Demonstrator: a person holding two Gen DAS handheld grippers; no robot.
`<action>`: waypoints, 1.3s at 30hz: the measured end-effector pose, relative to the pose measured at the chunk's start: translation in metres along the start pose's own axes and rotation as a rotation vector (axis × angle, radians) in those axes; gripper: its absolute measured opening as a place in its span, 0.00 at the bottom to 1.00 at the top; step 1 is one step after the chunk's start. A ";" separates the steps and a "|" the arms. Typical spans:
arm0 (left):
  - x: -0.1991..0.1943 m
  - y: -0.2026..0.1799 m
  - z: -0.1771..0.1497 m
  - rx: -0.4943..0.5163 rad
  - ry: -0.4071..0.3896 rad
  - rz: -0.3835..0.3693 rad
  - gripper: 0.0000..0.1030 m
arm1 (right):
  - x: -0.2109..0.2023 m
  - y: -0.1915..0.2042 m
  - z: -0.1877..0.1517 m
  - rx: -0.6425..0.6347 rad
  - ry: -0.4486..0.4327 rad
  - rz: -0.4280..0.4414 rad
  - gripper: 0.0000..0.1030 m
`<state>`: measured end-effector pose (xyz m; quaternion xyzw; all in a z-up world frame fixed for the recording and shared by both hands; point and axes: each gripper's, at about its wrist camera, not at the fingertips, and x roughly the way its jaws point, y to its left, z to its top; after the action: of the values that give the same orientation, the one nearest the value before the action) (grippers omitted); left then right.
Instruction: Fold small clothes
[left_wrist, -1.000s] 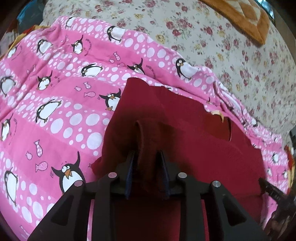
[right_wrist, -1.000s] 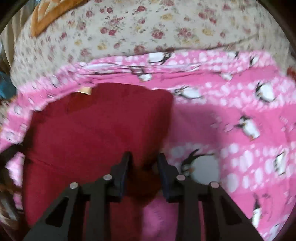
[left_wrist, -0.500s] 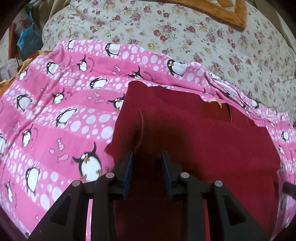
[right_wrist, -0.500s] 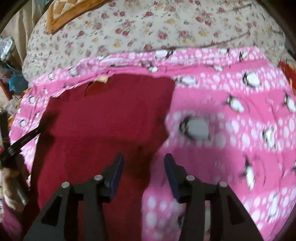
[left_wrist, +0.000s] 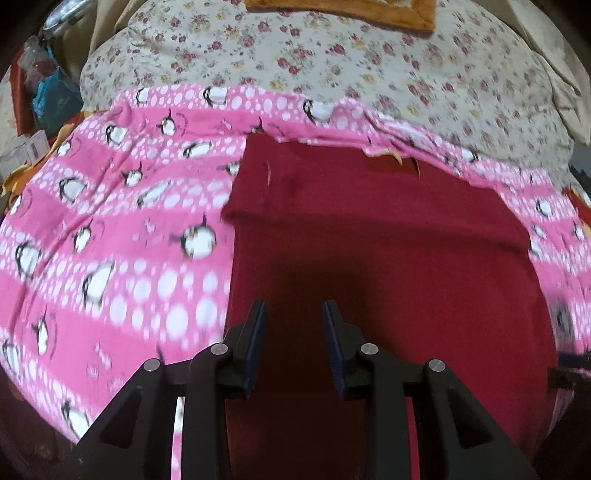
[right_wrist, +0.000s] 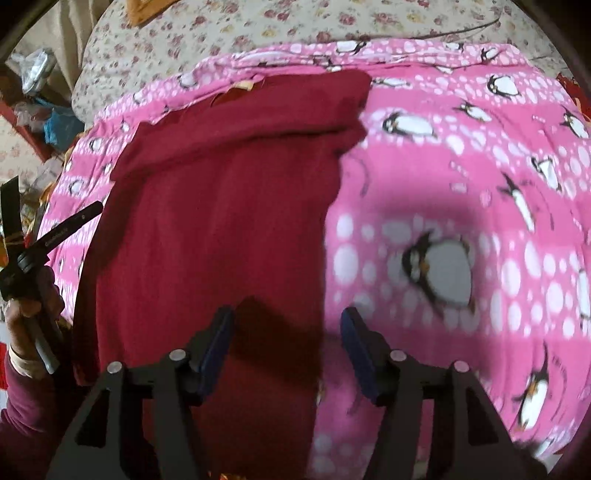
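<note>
A dark red garment (left_wrist: 369, 229) lies flat on a pink penguin blanket (left_wrist: 110, 221), with its far part folded over in a band across the top. It also shows in the right wrist view (right_wrist: 221, 203). My left gripper (left_wrist: 293, 339) is open and empty above the garment's near left part. My right gripper (right_wrist: 286, 343) is open and empty above the garment's near right edge. The left gripper's tool and the hand holding it (right_wrist: 29, 258) show at the left edge of the right wrist view.
A floral quilt (left_wrist: 332, 55) covers the bed beyond the blanket, with an orange cushion (left_wrist: 351, 14) on it. Clutter and a blue bag (left_wrist: 51, 96) sit off the bed's far left. The pink blanket (right_wrist: 461, 221) spreads wide to the garment's right.
Both grippers let go of the red garment, opened, and drew back toward me. The garment's far part now lies folded flat.
</note>
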<state>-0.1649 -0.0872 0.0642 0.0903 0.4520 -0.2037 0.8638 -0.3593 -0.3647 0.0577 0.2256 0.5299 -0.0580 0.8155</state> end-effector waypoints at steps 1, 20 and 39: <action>-0.002 0.000 -0.006 0.006 0.008 0.005 0.10 | 0.000 0.001 -0.003 -0.005 0.003 -0.002 0.66; -0.035 0.017 -0.084 -0.033 0.118 -0.016 0.10 | -0.006 0.014 -0.067 -0.066 0.098 0.071 0.72; -0.049 0.046 -0.136 -0.196 0.280 -0.164 0.10 | 0.011 0.014 -0.090 -0.017 0.250 0.251 0.73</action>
<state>-0.2706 0.0141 0.0246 -0.0042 0.5912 -0.2139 0.7776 -0.4248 -0.3119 0.0216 0.2884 0.5954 0.0775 0.7459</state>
